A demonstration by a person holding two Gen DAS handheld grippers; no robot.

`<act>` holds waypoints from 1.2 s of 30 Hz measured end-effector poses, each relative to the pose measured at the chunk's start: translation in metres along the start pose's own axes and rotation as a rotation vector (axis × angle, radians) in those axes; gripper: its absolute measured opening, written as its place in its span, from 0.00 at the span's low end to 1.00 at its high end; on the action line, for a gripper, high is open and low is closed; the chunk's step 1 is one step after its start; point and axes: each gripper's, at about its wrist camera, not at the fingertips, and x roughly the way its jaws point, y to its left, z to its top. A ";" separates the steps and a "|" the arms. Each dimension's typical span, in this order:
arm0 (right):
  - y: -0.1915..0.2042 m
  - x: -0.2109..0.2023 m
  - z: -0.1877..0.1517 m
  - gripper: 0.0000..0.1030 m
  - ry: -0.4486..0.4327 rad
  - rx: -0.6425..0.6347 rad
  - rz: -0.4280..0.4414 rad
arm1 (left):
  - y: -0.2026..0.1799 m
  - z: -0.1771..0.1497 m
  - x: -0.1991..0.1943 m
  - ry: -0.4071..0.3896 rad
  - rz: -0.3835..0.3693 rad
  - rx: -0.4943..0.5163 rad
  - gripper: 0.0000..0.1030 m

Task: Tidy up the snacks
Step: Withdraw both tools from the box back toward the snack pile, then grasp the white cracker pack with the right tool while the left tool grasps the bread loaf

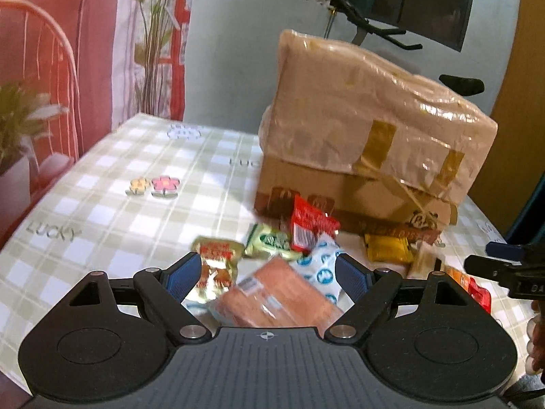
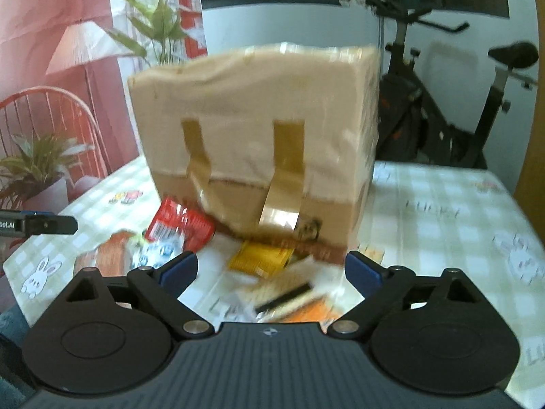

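1. Left gripper fingers are standing wide, empty, over the pink packet lying on the desk.
2. Right gripper likewise, nothing held.
3. Snack packets are looking light, crinkly, slippery; pinching the sealed edges seems best.
4. Box is sitting behind.

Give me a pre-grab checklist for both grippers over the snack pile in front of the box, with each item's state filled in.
1. Left gripper open, nothing pinched: ok.
2. Right gripper open, nothing pinched: ok.
3. Orange-pink packet lies between the left fingers: ok.
4. Packet clear of neighbours: not ok, the white-blue packet overlaps it.
5. Yellow packet ahead of the right gripper, unobstructed: ok.
6. Cardboard box open for loading: cannot tell.
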 end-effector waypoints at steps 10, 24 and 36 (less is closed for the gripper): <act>0.003 0.014 -0.016 0.86 0.051 0.043 -0.009 | -0.003 -0.018 0.013 0.069 -0.024 -0.022 0.83; 0.013 0.028 -0.029 0.84 0.093 0.055 0.039 | -0.004 -0.022 0.021 0.094 -0.029 -0.024 0.83; 0.004 0.064 -0.009 0.83 0.183 0.138 0.021 | 0.000 -0.022 0.021 0.086 -0.035 -0.037 0.82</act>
